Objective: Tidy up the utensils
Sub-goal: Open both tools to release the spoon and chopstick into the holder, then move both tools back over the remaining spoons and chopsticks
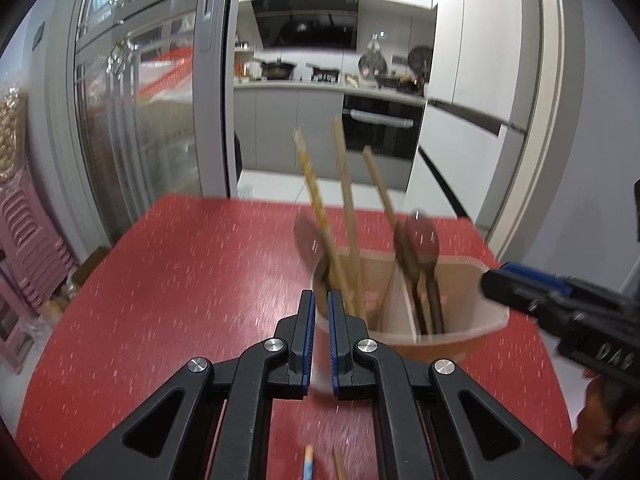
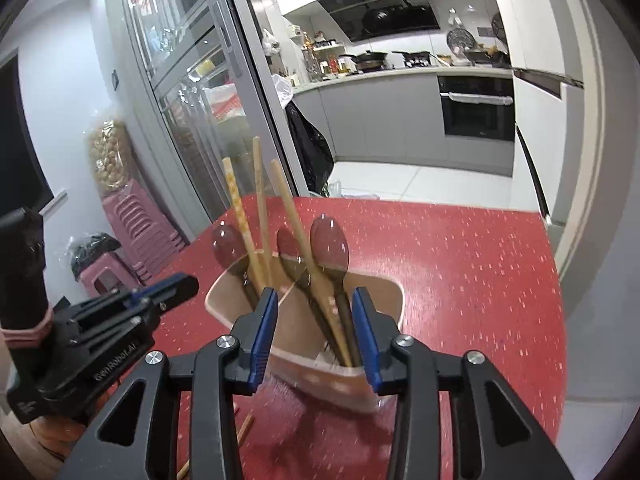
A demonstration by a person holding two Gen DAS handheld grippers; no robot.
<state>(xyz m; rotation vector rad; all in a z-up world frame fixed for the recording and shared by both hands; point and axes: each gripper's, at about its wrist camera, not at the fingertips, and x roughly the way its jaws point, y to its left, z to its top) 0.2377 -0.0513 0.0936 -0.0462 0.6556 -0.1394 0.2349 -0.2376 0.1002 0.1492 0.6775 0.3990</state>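
Note:
A tan utensil holder (image 1: 452,340) (image 2: 304,360) with an inner divider stands on the red table (image 1: 180,280) (image 2: 480,280). It holds wooden chopsticks (image 1: 348,208) (image 2: 256,216) and dark brown spoons (image 1: 422,240) (image 2: 330,244). My left gripper (image 1: 321,300) is nearly shut and empty, its tips at the holder's near left rim. My right gripper (image 2: 315,300) is open, its fingers on either side of the holder's near part. More chopsticks (image 1: 320,462) (image 2: 240,436) lie on the table below the grippers.
The table's far edge faces a kitchen doorway with grey cabinets and an oven (image 2: 478,108). A glass sliding door (image 1: 132,120) stands at the left. Pink stacked stools (image 2: 136,224) sit on the floor left of the table.

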